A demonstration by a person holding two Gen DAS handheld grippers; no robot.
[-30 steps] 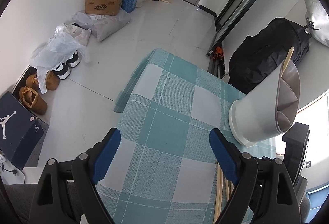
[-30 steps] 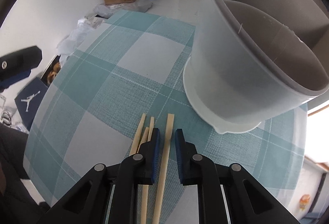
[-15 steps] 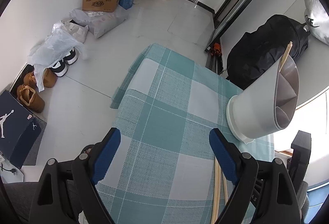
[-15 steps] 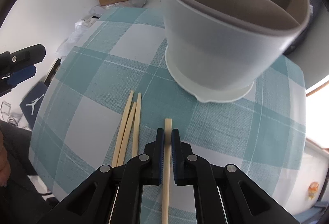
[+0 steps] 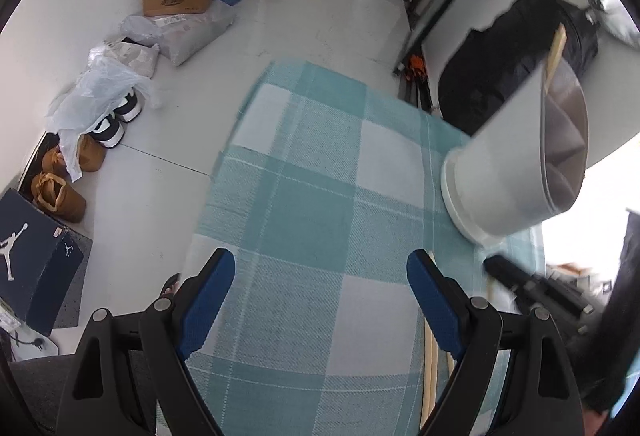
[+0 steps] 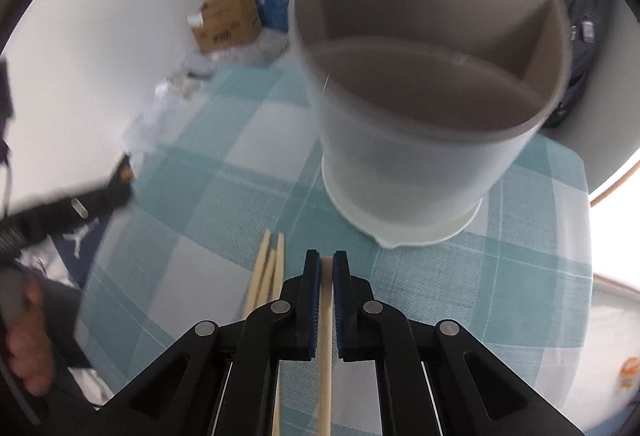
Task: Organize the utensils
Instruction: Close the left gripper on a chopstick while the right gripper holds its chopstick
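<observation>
The chopstick (image 6: 325,316) sits pinched between the blue pads of your right hand-held gripper (image 6: 326,268), its tip pointing toward the utensil holder (image 6: 420,108) — a grey, partitioned cup standing upright on the checked tabletop (image 6: 500,276). Three more chopsticks (image 6: 266,268) lie on the cloth just left of that grip. Another chopstick (image 5: 557,48) stands in the holder's far compartment. Your left hand-held gripper (image 5: 320,276) hangs spread wide over the cloth — nothing between its pads.

holder (image 6: 424,124): blurred | chopstick (image 6: 325,336): lower end cut off, probably
</observation>
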